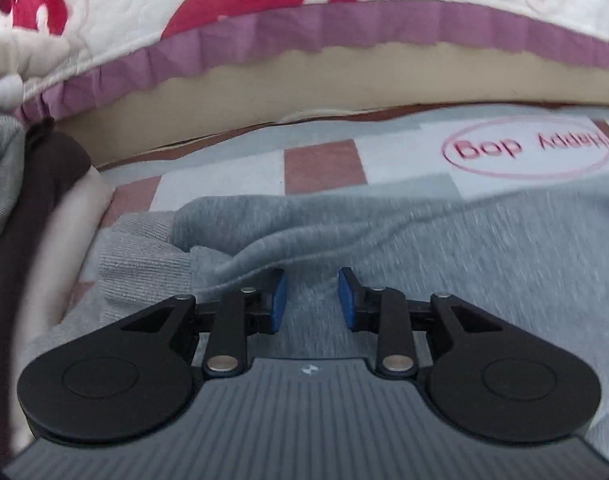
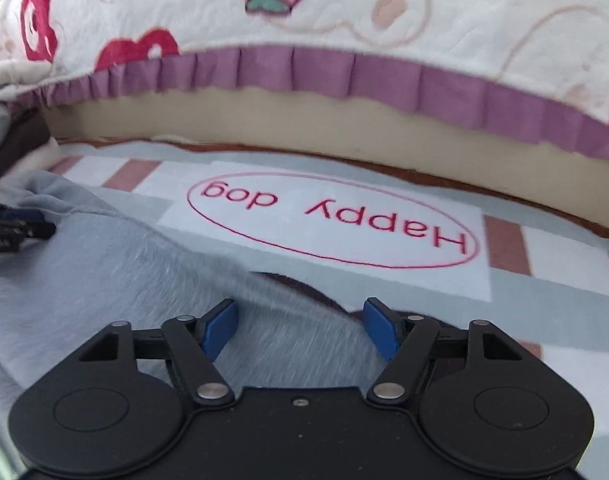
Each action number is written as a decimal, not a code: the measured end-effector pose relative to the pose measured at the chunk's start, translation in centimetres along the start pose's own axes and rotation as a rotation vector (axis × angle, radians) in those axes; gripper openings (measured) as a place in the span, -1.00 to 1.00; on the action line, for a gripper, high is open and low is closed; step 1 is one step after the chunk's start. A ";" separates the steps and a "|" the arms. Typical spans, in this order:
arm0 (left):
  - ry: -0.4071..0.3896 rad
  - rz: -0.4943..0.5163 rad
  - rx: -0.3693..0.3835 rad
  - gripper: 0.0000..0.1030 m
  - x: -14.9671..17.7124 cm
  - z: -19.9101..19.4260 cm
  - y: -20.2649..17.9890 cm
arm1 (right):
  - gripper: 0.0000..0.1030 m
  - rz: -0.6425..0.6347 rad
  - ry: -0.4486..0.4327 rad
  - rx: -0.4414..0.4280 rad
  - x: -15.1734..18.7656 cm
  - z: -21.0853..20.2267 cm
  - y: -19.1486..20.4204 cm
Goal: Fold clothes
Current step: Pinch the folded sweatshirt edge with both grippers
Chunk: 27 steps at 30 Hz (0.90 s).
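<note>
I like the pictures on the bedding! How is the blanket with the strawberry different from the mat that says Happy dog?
The blanket is cream with strawberries and red bears; the mat has grey, white and brownish-pink squares. The blanket has a purple frill along its edge; the mat shows none. The blanket drapes higher up at the back; the mat lies flat below, with the grey top on it. Both are soft printed fabrics.

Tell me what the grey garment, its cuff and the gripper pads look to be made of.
Grey garment: soft heathered knit, probably cotton fleece jersey; matte, flecked surface that creases softly.
Cuff: ribbed knit, with fine parallel ridges and a tighter band.
Pads on the left gripper: blue, smooth, slightly sheeny, likely rubber or soft plastic on black plastic fingers; which one is unclear.
</note>
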<state>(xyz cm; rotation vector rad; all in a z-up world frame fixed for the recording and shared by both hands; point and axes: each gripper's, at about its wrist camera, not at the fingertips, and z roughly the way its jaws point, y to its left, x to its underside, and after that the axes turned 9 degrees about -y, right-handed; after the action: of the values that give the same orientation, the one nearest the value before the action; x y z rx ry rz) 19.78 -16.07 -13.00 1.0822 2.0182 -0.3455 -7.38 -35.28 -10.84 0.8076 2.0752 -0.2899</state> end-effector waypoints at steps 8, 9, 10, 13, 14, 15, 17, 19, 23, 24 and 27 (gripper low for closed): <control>-0.037 -0.042 -0.060 -0.86 0.9 -0.1 1.7 | -0.41 0.241 -0.096 0.015 0.9 -6.9 -5.4; -0.052 -0.039 -0.055 -0.85 0.8 -0.4 1.5 | -0.15 0.275 -0.081 -0.010 1.5 -7.7 -6.0; -0.070 -0.035 -0.041 -0.84 0.7 -0.7 1.3 | 0.01 0.327 -0.060 -0.045 2.3 -8.2 -6.6; -0.103 -0.012 0.013 -0.83 0.4 -0.9 0.5 | 0.30 0.464 -0.001 -0.100 5.0 -8.3 -7.5; -0.107 -0.005 0.020 -0.83 0.3 -0.9 0.2 | 0.30 0.482 0.014 -0.088 5.8 -7.7 -7.4; -0.102 -0.001 0.005 -0.83 0.4 -0.5 0.1 | 0.27 0.483 0.004 -0.083 6.4 -7.2 -7.3; -0.084 -0.016 -0.024 -0.86 0.9 0.0 0.3 | -0.29 0.508 -0.036 -0.103 6.9 -6.5 -7.3; -0.067 -0.048 -0.029 -0.86 1.4 0.3 1.2 | -0.48 0.550 -0.085 -0.131 7.0 -5.8 -7.6; -0.081 -0.046 -0.044 -0.87 1.5 -0.6 1.6 | -0.65 0.621 -0.082 -0.135 6.2 -4.8 -8.5; -0.100 -0.039 -0.035 -0.87 1.3 -1.3 1.5 | -0.66 0.631 -0.071 -0.138 6.1 -4.6 -8.8; -0.211 0.014 0.133 -0.85 0.4 -5.4 -1.0 | -0.71 0.677 -0.051 -0.149 5.7 -4.6 -9.6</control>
<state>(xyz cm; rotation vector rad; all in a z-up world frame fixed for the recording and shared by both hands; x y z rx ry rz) 16.06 -13.41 -9.92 1.0921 1.8199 -0.5693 -18.82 -37.92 -13.45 1.3276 1.6351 0.2108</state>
